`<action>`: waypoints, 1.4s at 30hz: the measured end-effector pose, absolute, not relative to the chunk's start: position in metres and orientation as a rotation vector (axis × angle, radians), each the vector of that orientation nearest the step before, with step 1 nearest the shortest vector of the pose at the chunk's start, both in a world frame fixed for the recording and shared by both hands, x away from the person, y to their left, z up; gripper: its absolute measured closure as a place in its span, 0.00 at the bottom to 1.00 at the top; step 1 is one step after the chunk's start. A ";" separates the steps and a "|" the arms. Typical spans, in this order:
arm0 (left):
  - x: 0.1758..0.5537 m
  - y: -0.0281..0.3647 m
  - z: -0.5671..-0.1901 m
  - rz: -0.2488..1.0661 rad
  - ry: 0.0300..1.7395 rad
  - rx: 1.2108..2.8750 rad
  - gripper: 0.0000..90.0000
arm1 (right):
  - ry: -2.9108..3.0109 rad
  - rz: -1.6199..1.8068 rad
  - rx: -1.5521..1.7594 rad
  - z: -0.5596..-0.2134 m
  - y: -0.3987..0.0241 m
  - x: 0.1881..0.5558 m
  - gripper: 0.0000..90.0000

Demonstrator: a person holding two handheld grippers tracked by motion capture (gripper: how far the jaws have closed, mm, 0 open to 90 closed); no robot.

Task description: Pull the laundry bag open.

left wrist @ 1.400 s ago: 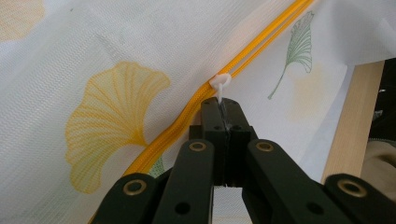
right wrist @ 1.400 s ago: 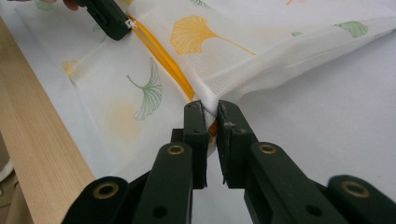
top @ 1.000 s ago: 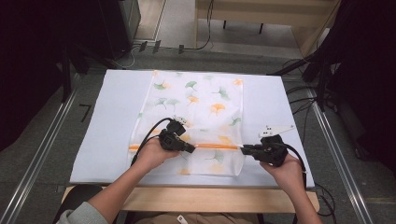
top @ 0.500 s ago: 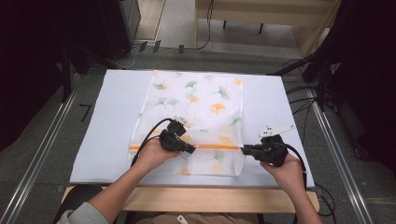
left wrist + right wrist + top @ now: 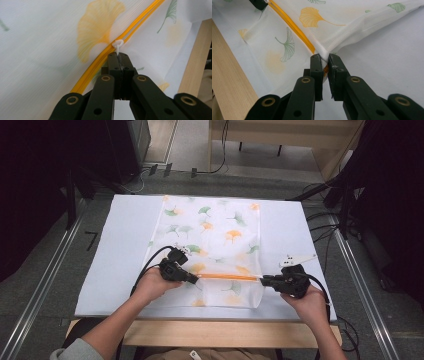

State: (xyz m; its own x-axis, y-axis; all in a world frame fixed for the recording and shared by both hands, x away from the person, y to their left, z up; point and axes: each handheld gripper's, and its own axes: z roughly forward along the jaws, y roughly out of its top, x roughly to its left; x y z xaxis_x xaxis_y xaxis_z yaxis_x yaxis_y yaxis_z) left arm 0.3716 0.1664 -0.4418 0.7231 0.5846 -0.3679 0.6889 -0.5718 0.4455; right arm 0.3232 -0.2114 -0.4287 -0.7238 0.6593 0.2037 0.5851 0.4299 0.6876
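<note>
We pinched the white zipper pull (image 5: 117, 45) in the left gripper (image 5: 192, 278). Right gripper (image 5: 262, 280), at 3 o'clock, clamped the soft mesh laundry bag (image 5: 215, 227) at its corner. That limp fabric needed tension there.

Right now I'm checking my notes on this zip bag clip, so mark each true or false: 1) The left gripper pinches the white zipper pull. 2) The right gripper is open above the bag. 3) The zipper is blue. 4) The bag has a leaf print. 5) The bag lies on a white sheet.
1) True: the left gripper is shut on the white zipper pull.
2) False: the right gripper clamps the bag at its edge, at the zipper's end.
3) False: the zipper is orange.
4) True: green and orange leaves.
5) True: the white sheet lies beneath it.
</note>
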 end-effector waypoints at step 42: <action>0.370 0.192 -0.438 -0.245 1.002 2.323 1.00 | 2.584 1.173 1.121 -0.428 -0.208 0.323 0.94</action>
